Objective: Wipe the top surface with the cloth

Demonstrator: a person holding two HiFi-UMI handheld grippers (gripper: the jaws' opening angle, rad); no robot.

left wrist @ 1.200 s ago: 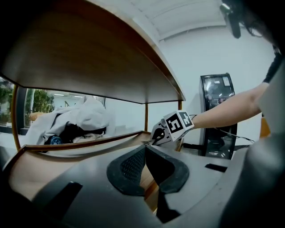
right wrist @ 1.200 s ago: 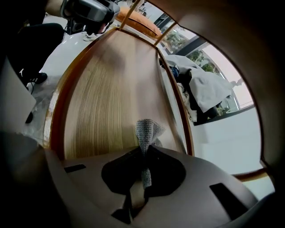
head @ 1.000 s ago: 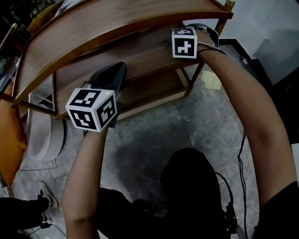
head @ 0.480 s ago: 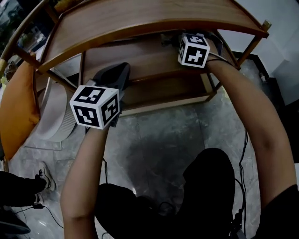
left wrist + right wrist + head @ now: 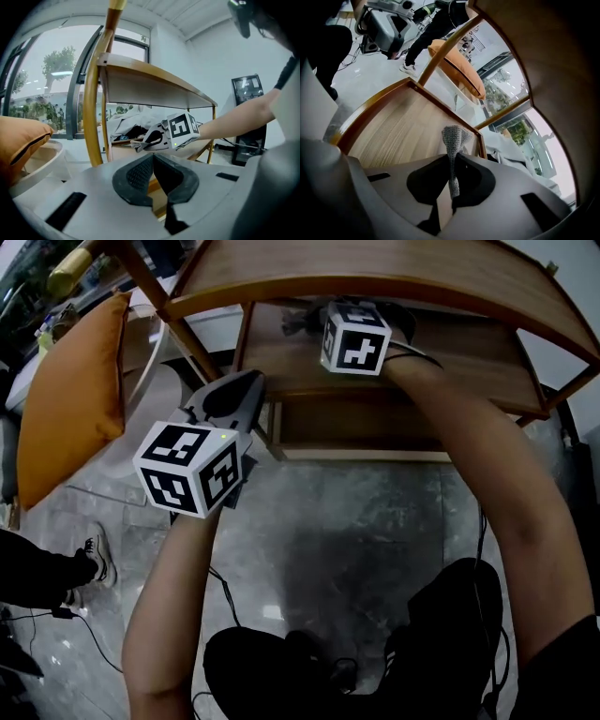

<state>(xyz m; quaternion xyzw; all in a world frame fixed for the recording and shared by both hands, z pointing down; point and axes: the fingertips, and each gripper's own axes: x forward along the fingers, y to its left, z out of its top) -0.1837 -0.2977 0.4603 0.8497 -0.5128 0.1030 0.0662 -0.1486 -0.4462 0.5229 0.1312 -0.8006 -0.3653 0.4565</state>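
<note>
Right tongs pinch grey cloth, its end poking forward.

Orange cushion, grey marbled floor, bystander's sneaker

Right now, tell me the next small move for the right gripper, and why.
Probably draw the right gripper back out from under the top board and raise it above that board. It is shut on the cloth, but it sits over the lower shelf with the top board overhead, so the cloth cannot reach the top surface from there.
</note>
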